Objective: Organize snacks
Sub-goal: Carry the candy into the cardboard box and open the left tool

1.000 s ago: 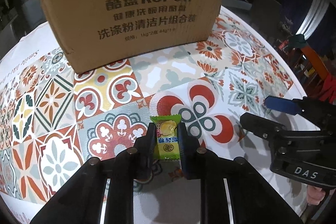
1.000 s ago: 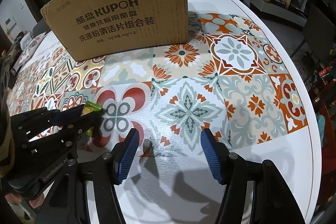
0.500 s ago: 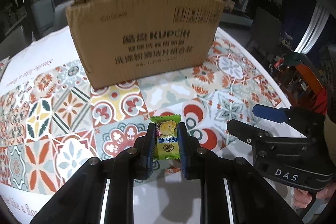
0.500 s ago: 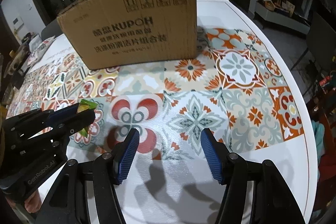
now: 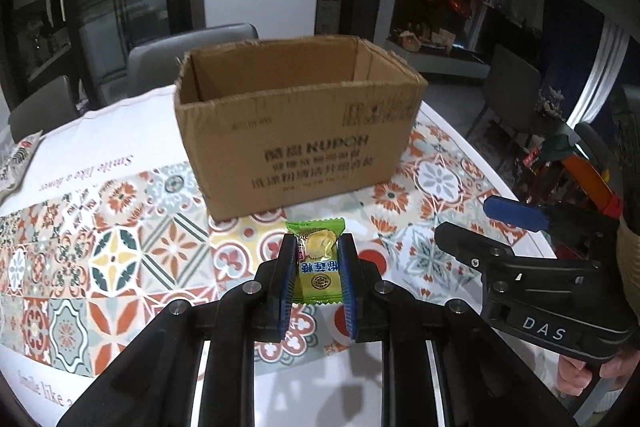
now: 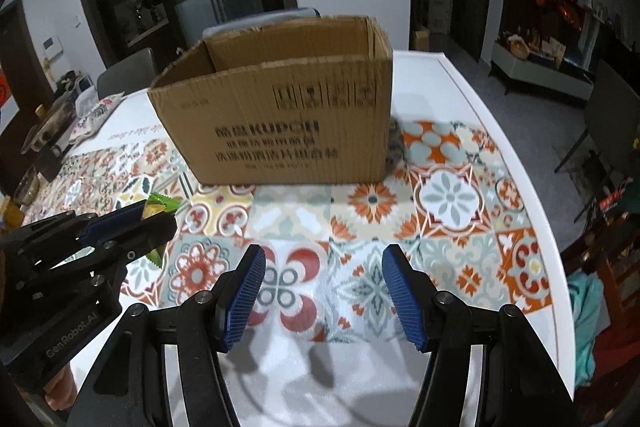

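Both grippers have risen above the table: the left gripper [image 5: 318, 269] has lifted the green candy packet [image 5: 318, 267] clear of the tablecloth [image 5: 120, 247], the right gripper [image 6: 324, 291] rising beside it. The cardboard box [image 5: 296, 147] now shows its open interior, previously hidden

light: dim room, tablecloth [image 5: 120, 259] lit from overhead | shadows: soft dark patches on the near white cloth under both views | blur: motion smear on the cardboard box [image 6: 280, 131] print, worse in the right view | distortion: strong fisheye bending, black vignette at the corners | background: far room dark and murky
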The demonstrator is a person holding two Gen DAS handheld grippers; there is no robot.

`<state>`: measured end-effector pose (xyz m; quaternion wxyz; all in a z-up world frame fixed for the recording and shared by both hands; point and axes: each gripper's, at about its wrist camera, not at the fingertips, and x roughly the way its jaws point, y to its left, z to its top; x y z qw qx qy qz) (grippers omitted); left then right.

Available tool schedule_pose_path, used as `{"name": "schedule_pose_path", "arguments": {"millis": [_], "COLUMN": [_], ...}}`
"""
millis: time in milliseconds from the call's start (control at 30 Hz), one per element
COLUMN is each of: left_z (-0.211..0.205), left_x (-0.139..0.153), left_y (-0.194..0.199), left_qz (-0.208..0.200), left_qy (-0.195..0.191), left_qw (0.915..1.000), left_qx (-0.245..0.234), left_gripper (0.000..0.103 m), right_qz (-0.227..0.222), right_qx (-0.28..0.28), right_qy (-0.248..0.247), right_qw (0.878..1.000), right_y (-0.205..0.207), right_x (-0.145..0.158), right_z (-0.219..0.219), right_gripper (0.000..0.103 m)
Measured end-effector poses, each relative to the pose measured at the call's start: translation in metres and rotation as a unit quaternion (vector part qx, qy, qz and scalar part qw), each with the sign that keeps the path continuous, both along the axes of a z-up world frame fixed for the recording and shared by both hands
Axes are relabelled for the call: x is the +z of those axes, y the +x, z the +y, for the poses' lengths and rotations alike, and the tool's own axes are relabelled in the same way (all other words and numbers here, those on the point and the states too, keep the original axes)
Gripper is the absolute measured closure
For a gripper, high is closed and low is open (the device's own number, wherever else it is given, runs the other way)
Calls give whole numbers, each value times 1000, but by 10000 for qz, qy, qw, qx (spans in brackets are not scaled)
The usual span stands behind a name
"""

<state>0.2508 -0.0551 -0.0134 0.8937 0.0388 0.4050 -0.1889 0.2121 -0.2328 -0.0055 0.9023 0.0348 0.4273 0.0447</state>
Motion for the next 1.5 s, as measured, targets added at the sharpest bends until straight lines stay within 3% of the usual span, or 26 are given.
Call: {"name": "schedule_pose_path", "arguments": {"millis": [933,1500], "left_z": [5,-7], "left_x": [82,82], "left_y": [70,127], "left_qz": [-373,-109], "left_qy": [63,171], "left_qw": [9992,9993], "left_qx": [126,300], "left_gripper": [82,82], "right_qz": [-440,-185], "right_qx": [381,276], "right_qy": [-493,-627], "right_qw": [9971,9975], "right_y": [73,128], "right_x": [91,99], "right_z": [18,7], "right_gripper": [41,41]}}
